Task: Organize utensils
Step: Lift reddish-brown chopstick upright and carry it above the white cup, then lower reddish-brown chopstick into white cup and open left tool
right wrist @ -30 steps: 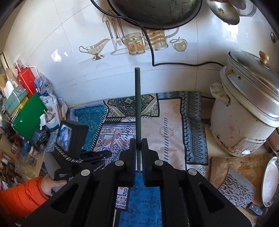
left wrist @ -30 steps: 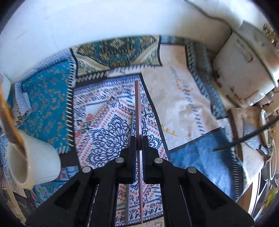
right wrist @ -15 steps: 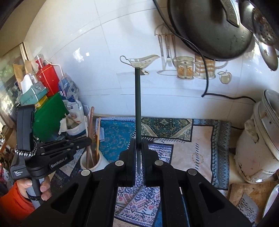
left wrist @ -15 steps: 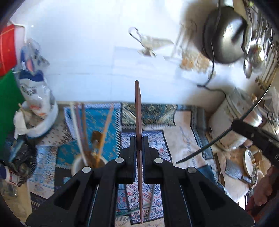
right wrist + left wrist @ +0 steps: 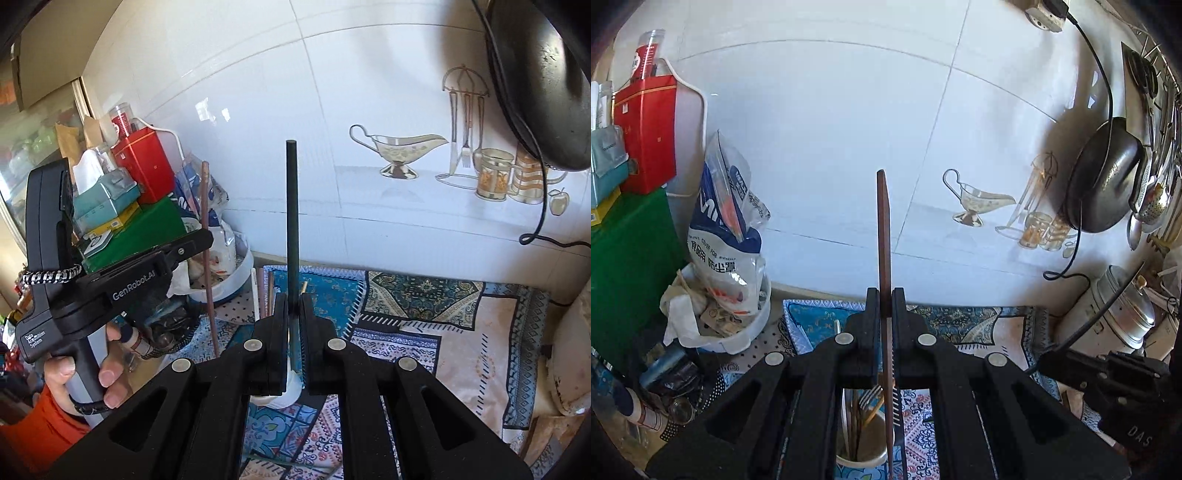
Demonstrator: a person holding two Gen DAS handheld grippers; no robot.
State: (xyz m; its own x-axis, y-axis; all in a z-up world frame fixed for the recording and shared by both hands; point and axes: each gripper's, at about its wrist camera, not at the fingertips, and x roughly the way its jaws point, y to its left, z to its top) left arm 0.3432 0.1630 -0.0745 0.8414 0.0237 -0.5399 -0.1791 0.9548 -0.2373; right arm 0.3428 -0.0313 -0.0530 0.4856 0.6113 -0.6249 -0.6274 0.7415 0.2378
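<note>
My left gripper [image 5: 885, 295] is shut on a brown chopstick [image 5: 882, 229] and holds it upright. The stick's lower end hangs over a white utensil cup [image 5: 862, 448] that holds a fork and several sticks. My right gripper [image 5: 294, 301] is shut on a dark green chopstick [image 5: 291, 206], also upright, just above the same white cup [image 5: 286, 387], which is mostly hidden behind my jaws. In the right wrist view the left gripper [image 5: 192, 243] and its brown chopstick [image 5: 208, 258] stand to the left, held by a hand.
A white bowl with a blue-and-white bag [image 5: 726, 243] and a green box [image 5: 628, 266] crowd the left. A patterned cloth [image 5: 424, 325] covers the counter. A rice cooker [image 5: 1115, 314] stands right. A dark pan [image 5: 1104, 184] hangs on the tiled wall.
Both grippers tilted up from the cloth toward the wall and moved left over the white cup, each still holding its chopstick upright.
</note>
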